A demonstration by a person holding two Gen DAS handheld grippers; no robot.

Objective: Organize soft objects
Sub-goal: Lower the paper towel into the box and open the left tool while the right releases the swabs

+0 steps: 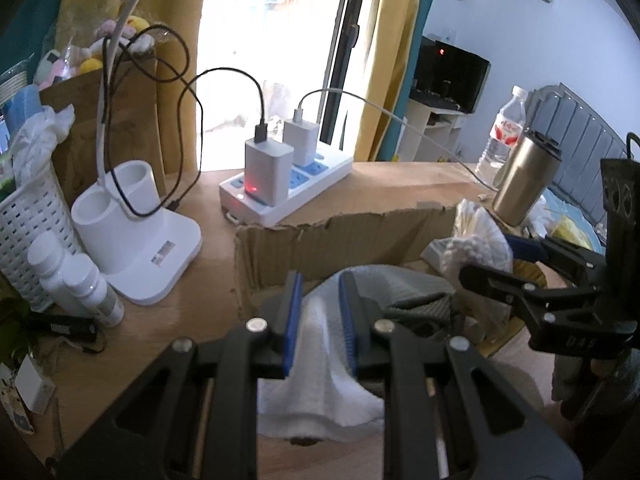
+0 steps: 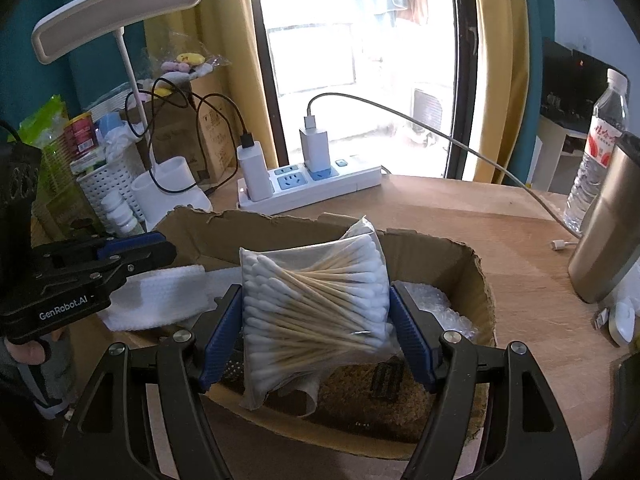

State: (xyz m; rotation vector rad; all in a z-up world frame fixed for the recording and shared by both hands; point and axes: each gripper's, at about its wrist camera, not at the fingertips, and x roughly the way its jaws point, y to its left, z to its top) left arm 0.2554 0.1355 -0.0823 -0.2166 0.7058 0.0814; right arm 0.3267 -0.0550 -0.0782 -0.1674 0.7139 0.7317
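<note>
My left gripper (image 1: pixel 319 312) is shut on a white towel (image 1: pixel 318 364) that hangs from its blue pads over the near left edge of a torn cardboard box (image 1: pixel 320 236). The towel also shows in the right wrist view (image 2: pixel 160 296), with the left gripper (image 2: pixel 160 246) above it. My right gripper (image 2: pixel 316 328) is shut on a clear bag of cotton swabs (image 2: pixel 316 300) held above the box (image 2: pixel 476 280). In the left wrist view the right gripper (image 1: pixel 476 276) holds the bag (image 1: pixel 480 240) at the right. Bubble wrap (image 2: pixel 436 308) and a brown mat (image 2: pixel 360 400) lie in the box.
On the wooden desk (image 2: pixel 480 208) stand a white power strip with chargers (image 2: pixel 308 184), a white desk lamp (image 1: pixel 140 240), a white basket (image 1: pixel 28 224), small white bottles (image 1: pixel 72 276), a steel tumbler (image 2: pixel 608 232) and a water bottle (image 2: pixel 600 148).
</note>
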